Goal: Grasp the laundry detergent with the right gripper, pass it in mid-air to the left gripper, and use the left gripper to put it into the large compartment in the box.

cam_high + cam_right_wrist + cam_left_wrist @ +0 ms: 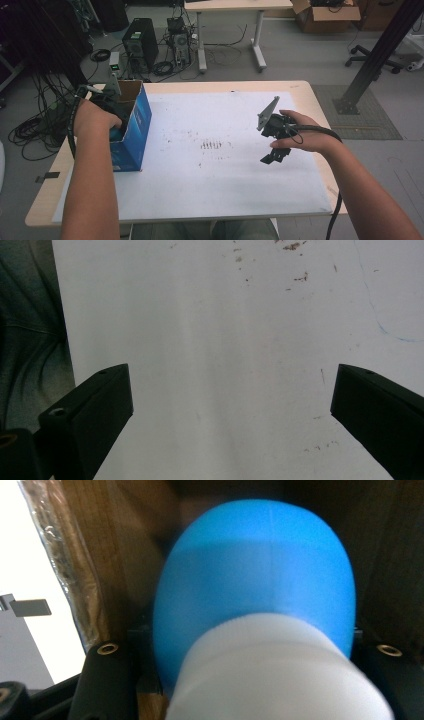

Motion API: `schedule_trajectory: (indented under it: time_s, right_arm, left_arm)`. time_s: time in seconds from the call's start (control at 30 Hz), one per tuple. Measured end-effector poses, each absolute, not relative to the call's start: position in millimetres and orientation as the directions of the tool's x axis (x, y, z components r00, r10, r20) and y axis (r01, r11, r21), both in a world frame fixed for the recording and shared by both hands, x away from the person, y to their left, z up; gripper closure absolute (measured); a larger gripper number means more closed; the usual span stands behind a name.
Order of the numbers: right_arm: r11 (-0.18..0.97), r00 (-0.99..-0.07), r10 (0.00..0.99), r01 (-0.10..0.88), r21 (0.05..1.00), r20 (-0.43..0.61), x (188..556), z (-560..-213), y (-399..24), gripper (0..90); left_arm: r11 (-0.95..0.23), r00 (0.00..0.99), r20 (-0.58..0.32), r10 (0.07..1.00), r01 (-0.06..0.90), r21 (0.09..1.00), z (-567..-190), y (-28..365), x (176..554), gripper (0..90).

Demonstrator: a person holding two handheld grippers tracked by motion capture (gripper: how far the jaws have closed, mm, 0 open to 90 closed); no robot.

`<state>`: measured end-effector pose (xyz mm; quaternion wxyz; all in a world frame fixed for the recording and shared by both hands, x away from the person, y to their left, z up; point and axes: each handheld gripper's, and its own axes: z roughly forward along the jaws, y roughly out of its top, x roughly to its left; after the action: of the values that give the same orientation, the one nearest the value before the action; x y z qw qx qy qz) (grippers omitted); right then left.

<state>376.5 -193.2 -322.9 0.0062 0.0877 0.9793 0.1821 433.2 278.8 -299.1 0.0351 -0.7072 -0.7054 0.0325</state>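
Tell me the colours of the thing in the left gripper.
Blue with a white end; the left gripper view shows it best.

So the count: one blue cardboard box (134,131) on the desk (220,86); one blue-and-white rounded object (255,580) inside it; one white sheet (220,175) covering the desk top; two grippers, left gripper (107,102) and right gripper (274,155); beyond, one more desk (235,5), two computer towers (141,42), one brown carton (325,17).

Left tool (112,117) inside blue box (134,131)
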Motion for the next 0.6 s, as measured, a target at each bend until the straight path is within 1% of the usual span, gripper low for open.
schedule_trajectory:
  time_s: [0.17, 0.6]
  right_arm:
    - [0.917, -0.984, 0.176, 0.171, 0.360, 0.020, 376.2, -323.2, -194.0, 3.6]
    - [0.916, -0.985, 0.171, 0.166, 0.365, 0.020, 376.0, -324.4, -194.1, 3.6]
  left_arm:
    - [-0.010, 0.011, 0.009, 1.000, 0.996, -0.092, -299.9, 276.9, 433.0, 36.0]
    - [-0.018, 0.017, -0.015, 1.000, 0.998, -0.062, -294.7, 276.5, 430.7, 29.4]
